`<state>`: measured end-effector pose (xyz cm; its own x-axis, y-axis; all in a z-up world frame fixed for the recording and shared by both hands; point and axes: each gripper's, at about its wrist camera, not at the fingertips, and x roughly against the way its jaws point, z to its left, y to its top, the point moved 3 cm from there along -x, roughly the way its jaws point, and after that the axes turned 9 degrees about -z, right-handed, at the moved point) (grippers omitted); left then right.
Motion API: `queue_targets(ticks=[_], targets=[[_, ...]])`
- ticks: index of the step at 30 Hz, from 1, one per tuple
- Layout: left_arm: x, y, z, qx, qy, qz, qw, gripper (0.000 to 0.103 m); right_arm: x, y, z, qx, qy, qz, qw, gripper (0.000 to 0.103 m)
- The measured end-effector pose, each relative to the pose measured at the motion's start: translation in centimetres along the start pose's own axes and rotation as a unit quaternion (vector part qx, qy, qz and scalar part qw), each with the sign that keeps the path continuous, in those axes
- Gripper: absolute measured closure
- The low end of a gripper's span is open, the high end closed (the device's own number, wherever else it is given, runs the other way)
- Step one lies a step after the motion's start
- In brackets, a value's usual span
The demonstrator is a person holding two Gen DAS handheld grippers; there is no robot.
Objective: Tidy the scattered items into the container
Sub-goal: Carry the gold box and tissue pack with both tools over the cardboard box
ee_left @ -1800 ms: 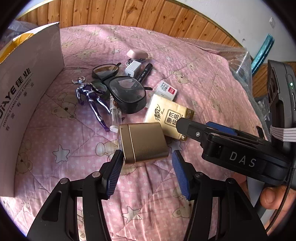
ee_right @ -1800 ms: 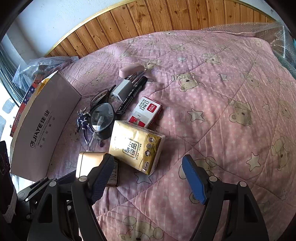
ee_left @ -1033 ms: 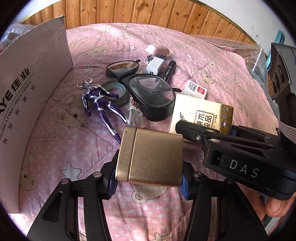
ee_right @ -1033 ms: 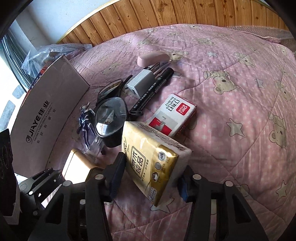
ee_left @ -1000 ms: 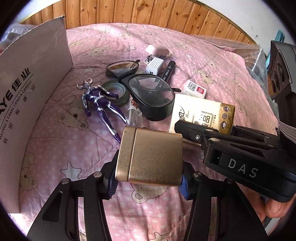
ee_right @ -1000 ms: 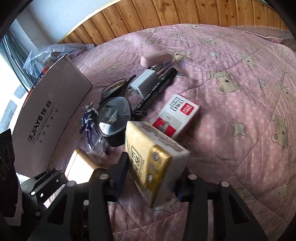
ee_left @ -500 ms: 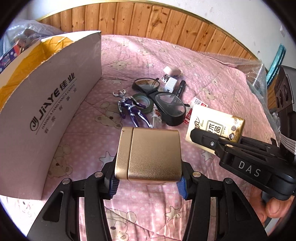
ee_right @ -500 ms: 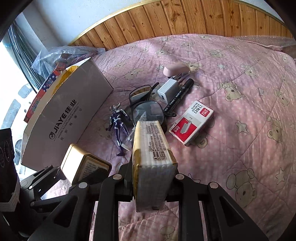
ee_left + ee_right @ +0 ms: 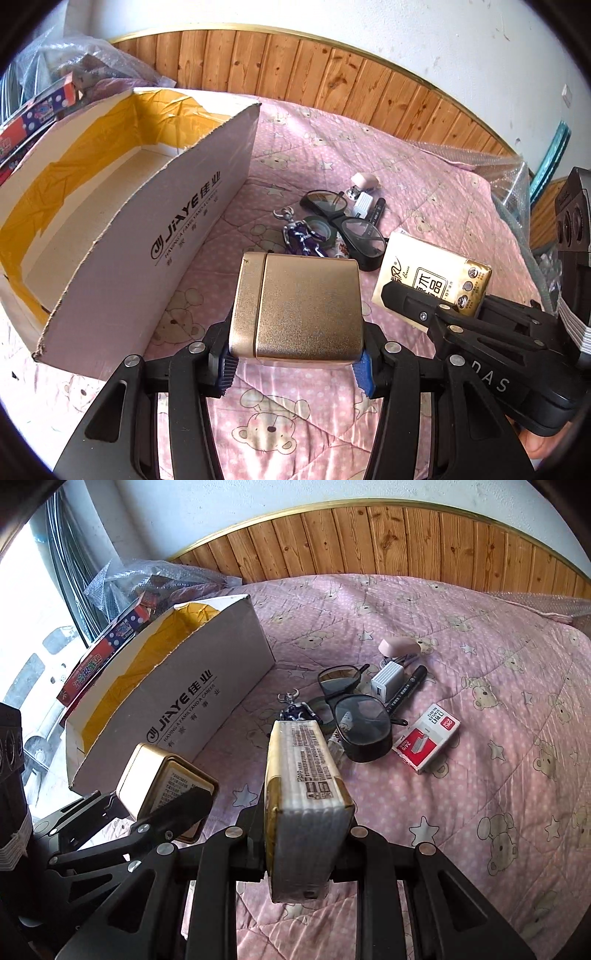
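Observation:
My left gripper (image 9: pixel 295 363) is shut on a gold tin (image 9: pixel 299 306) and holds it above the pink quilt; the tin also shows in the right wrist view (image 9: pixel 166 786). My right gripper (image 9: pixel 301 845) is shut on a gold tissue pack (image 9: pixel 304 794), held on edge above the quilt; the pack also shows in the left wrist view (image 9: pixel 432 278). The open white cardboard box (image 9: pixel 122 206) stands to the left, also seen in the right wrist view (image 9: pixel 184 686). Its inside looks empty where visible.
On the quilt lie sunglasses (image 9: pixel 354 712), a purple figurine (image 9: pixel 303 232), a tape roll (image 9: pixel 319 227), a white charger (image 9: pixel 388 681), a black marker (image 9: pixel 406 690), a pink stapler (image 9: pixel 399 646) and a red staple box (image 9: pixel 428 738). Bubble wrap and boxes (image 9: pixel 122 602) sit behind the cardboard box.
Both grippers have closed on their items and lifted them off the quilt. Both have pulled back and up, so the box's open top now shows.

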<state>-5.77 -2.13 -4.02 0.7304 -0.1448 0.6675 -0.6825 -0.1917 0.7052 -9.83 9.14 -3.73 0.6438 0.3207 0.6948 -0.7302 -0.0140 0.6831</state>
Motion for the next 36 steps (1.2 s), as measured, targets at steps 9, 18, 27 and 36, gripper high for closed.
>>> queue_targets(ticks=[9, 18, 27, 36], targets=[[2.0, 1.4, 2.4, 0.028, -0.005, -0.018, 0.9994, 0.050, 1.1, 1.4, 3.1, 0.020, 0.011, -0.013, 1.000, 0.079], [3.1, 3.2, 4.5, 0.049, -0.004, -0.033, 0.9982, 0.050, 1.3, 3.1, 5.4, 0.035, 0.027, -0.022, 0.999, 0.079], [4.1, 5.3, 6.4, 0.064, -0.003, -0.045, 0.9970, 0.050, 0.8, 5.1, 7.7, 0.048, 0.045, -0.026, 0.998, 0.079], [4.9, 7.8, 7.7, 0.069, 0.001, -0.061, 0.9958, 0.050, 0.5, 7.6, 9.6, 0.060, 0.057, -0.035, 0.996, 0.079]])
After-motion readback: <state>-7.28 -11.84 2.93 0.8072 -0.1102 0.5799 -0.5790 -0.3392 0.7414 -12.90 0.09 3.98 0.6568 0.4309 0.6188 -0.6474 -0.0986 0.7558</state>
